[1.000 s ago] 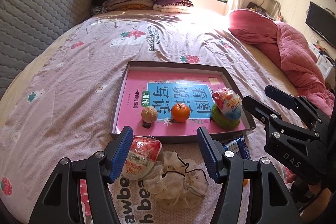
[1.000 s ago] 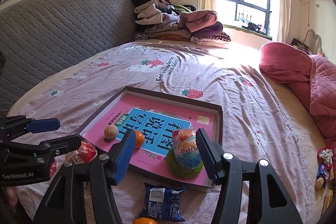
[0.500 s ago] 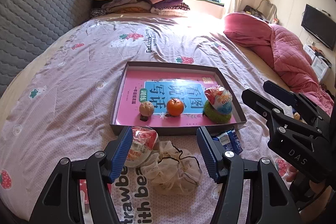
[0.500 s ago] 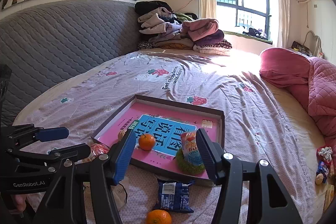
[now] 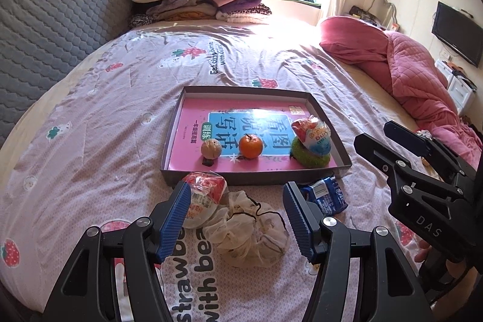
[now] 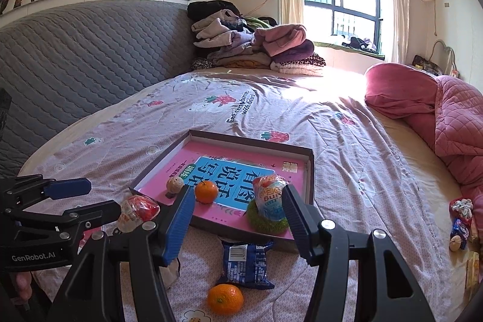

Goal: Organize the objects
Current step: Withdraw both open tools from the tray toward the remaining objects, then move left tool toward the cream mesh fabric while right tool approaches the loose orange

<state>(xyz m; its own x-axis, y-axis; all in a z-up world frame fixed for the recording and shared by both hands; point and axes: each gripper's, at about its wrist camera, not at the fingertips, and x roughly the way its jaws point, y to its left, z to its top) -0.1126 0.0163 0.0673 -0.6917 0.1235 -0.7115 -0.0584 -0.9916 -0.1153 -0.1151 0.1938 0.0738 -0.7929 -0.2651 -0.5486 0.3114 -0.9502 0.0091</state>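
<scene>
A shallow dark tray (image 5: 253,176) with a pink book in it lies on the bed and holds a walnut (image 5: 211,148), an orange (image 5: 250,145) and a snack packet on a green scrubber (image 5: 311,153). In front of it lie a red-and-white packet (image 5: 203,195), a cream mesh bag (image 5: 250,231) and a blue packet (image 5: 324,196). My left gripper (image 5: 237,219) is open above the mesh bag. My right gripper (image 6: 237,227) is open above the blue packet (image 6: 245,264), near a second orange (image 6: 225,298).
The bed has a purple strawberry-print sheet (image 5: 99,122). A pink quilt (image 5: 416,71) lies at the right, a pile of folded clothes (image 5: 196,2) at the far end, a grey padded headboard (image 6: 75,56) at the left. Small items (image 6: 460,219) lie at the right edge.
Both grippers have pulled back and risen a little from the tray; more of the loose items in front of it shows. Both stay open and empty.
</scene>
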